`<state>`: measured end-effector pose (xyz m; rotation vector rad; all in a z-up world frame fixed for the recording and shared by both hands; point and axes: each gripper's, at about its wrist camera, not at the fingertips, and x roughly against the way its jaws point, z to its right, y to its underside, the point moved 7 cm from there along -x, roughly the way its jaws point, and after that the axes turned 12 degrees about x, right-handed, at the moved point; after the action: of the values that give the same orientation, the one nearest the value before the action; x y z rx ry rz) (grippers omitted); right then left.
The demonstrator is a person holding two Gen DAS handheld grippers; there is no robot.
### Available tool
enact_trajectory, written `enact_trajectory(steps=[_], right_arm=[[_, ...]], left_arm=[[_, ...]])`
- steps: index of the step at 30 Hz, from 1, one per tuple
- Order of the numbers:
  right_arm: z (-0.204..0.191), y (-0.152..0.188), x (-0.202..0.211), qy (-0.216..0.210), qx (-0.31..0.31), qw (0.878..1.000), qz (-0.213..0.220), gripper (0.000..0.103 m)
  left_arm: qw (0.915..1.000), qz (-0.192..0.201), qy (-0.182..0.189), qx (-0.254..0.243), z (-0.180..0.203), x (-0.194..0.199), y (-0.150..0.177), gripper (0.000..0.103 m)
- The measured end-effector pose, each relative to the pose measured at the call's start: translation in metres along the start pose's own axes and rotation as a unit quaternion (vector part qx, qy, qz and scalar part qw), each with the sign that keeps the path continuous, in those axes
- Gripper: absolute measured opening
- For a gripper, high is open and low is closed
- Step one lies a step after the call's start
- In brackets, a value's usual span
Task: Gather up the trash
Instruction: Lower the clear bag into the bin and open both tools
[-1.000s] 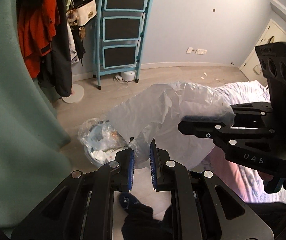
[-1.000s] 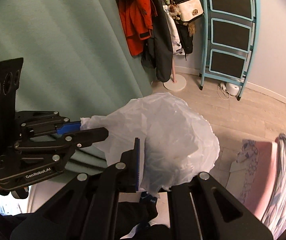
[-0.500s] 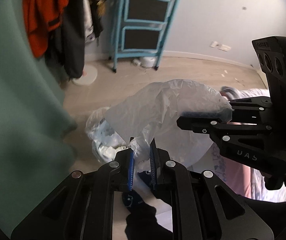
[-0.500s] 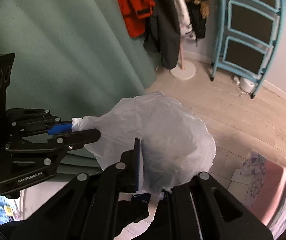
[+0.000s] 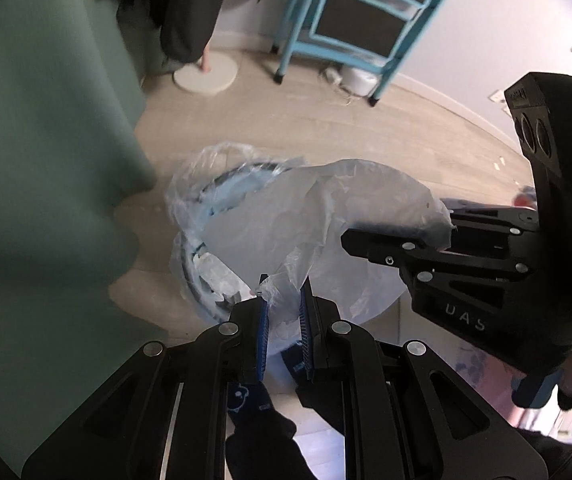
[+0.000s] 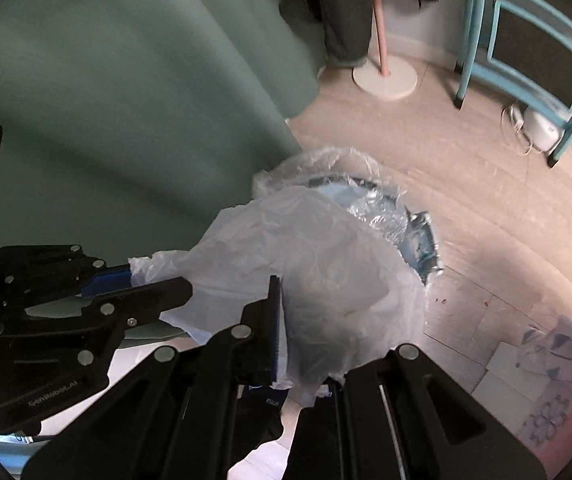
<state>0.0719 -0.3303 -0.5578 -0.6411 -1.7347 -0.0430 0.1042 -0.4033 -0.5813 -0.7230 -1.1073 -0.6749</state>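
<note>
A: Bin now fills far more of both views than a second ago; white bag hangs right above it.

B: Grip? Left gripper and right gripper each pinch a bag edge. Lining looks next.

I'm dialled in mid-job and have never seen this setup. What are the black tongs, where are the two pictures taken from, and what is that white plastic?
No robot arm here: a person carries a pair of hand-held tongs in each hand, and each pair has a camera looking along its own fingers. So each picture shows its own tongs at the bottom and the other pair at the side.

The left tongs and the right tongs each pinch an edge of one thin white plastic bag, stretched between them. Both point steeply down at the wooden floor.

Below the bag sits a trash bin lined with clear plastic. A teal curtain hangs beside it, and a blue stepladder stands at the wall.
</note>
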Motion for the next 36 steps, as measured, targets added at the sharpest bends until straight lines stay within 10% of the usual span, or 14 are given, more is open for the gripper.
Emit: enact_trajectory(steps=[15,27,31,36], right_arm=[[0.034,0.025,-0.099,0.008,0.034,0.998,-0.051,0.008],[0.038,0.025,-0.128,0.024,0.112,0.991,-0.07,0.009],[0.04,0.026,-0.12,0.048,0.135,0.988,-0.063,0.057],[0.05,0.024,-0.106,0.081,0.133,0.986,-0.059,0.087]], left_arm=[[0.9995,-0.031,-0.007,0.01,-0.034,-0.127,0.013,0.012],[0.9993,-0.035,-0.016,0.007,-0.047,-0.15,0.013,0.016],[0.999,-0.009,-0.043,-0.011,-0.047,-0.137,0.01,0.048],[0.998,0.007,-0.063,0.009,-0.059,-0.12,0.007,0.089]])
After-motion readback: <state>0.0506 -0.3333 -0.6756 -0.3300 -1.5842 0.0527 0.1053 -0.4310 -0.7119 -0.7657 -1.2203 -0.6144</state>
